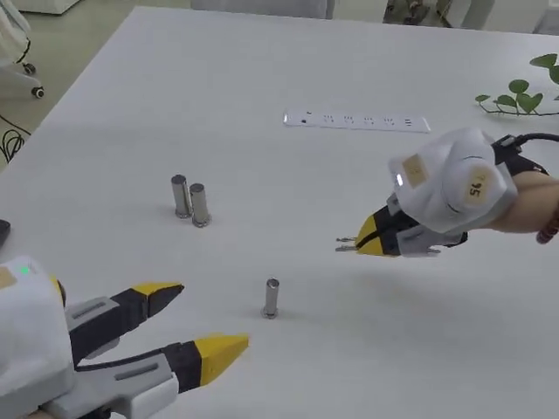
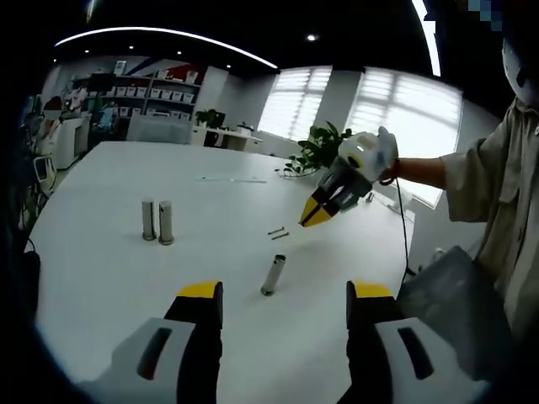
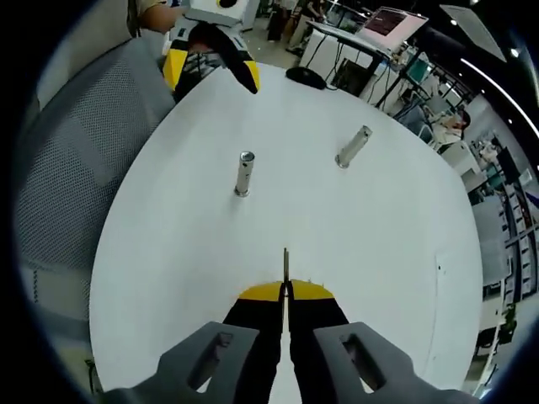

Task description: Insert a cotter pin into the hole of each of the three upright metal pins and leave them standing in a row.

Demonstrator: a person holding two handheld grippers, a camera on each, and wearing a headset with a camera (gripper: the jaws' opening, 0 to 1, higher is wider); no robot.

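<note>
Two upright metal pins (image 1: 181,195) (image 1: 200,205) stand side by side on the white table (image 1: 262,78). A third pin (image 1: 271,298) stands alone nearer to me. My right gripper (image 1: 365,242) hovers to its right, shut on a thin cotter pin (image 1: 347,244) that points left toward it. The right gripper view has the cotter pin (image 3: 285,263) sticking out of the shut jaws, aimed at the lone pin (image 3: 244,172). My left gripper (image 1: 196,321) is open and empty at the near left. The left gripper view frames the lone pin (image 2: 273,274) between its own jaws.
A white power strip (image 1: 356,121) lies across the far middle of the table. A green plant (image 1: 524,96) trails over the far right corner. A grey mesh chair (image 3: 67,168) stands past the table's near edge.
</note>
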